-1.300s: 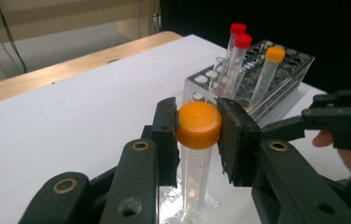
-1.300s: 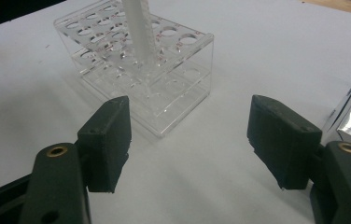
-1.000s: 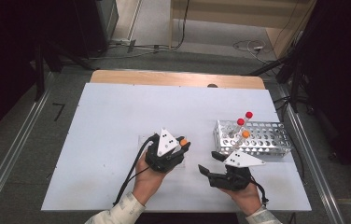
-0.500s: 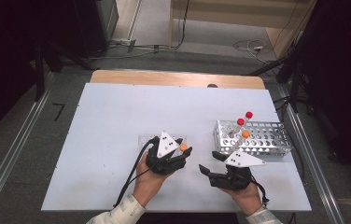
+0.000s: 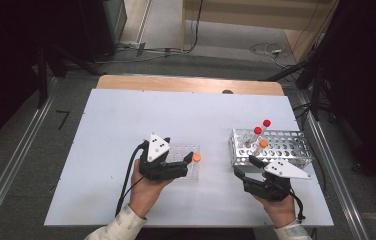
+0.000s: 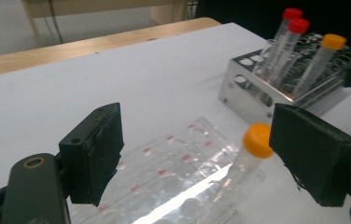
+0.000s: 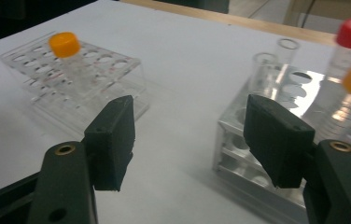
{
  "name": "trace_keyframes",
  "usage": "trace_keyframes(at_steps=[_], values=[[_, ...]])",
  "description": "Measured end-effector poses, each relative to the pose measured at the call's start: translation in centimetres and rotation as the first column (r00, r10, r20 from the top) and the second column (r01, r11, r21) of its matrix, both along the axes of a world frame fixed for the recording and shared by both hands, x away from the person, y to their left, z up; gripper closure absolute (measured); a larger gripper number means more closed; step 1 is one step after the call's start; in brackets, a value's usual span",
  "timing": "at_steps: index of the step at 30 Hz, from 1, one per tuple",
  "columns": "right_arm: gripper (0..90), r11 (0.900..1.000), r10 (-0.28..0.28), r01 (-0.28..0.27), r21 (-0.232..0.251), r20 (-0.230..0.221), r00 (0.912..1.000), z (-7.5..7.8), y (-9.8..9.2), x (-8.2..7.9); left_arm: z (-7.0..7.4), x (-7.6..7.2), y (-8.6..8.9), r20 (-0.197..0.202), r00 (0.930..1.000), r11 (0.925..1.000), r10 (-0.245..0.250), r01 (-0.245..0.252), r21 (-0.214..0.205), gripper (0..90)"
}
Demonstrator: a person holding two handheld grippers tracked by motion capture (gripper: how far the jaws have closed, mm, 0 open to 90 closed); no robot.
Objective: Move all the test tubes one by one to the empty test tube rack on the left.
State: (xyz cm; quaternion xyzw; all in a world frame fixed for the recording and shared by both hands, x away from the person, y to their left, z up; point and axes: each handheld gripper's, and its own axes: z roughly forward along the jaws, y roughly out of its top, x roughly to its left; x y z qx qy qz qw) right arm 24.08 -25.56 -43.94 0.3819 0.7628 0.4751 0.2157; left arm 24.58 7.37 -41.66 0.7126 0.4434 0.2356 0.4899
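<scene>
A clear plastic rack [image 5: 185, 152] lies on the white table [image 5: 126, 130]. An orange-capped tube [image 5: 196, 158] leans in it. My left gripper [image 5: 182, 167] sits just left of that tube. Its jaws have just been opening. In the left gripper view the tube [image 6: 256, 140] stands between the open pads [image 6: 94, 158], close to the right one, and neither presses on it. My right gripper [image 5: 246, 166] is in front of the metal rack [image 5: 276, 150]. Its jaws have just been closing a little and are still open [image 7: 194, 140], with nothing between them.
The metal rack holds two red-capped tubes [image 5: 266, 123], one orange-capped tube [image 5: 263, 144] and uncapped glass tubes [image 7: 288, 51]. A wooden strip [image 5: 186, 84] borders the table's far edge. Bare table stretches to the left and far side.
The left gripper has let go of the orange-capped tube and drawn back to the left. The tube stays leaning in the clear rack. The right gripper shifted slightly.
</scene>
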Motion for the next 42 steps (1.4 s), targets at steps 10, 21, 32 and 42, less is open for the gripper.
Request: trace_keyframes(at_steps=[10,21,32,42], values=[[39.0,0.9919,-0.127,0.127,0.003,0.007,0.9918,-0.1,-2.8,0.6,-0.3,0.2,1.9,-0.007,0.9990,0.9990,0.044,-0.044,-0.009,16.8],[54.4,0.9752,-0.221,0.221,0.005,-0.011,0.9752,-1.5,-3.4,4.0,-0.1,0.2,2.2,0.000,0.9986,0.9983,0.053,-0.053,-0.024,17.0],[71.3,0.9727,-0.231,0.231,-0.020,0.005,0.9729,-1.8,-3.0,4.6,-0.3,0.2,2.1,-0.008,0.9985,0.9984,0.055,-0.055,-0.013,17.1],[71.6,0.9707,-0.237,0.233,0.059,0.073,0.9688,1.2,-3.6,3.5,-0.2,0.2,2.2,-0.007,0.9985,0.9984,0.054,-0.055,-0.013,17.1]])
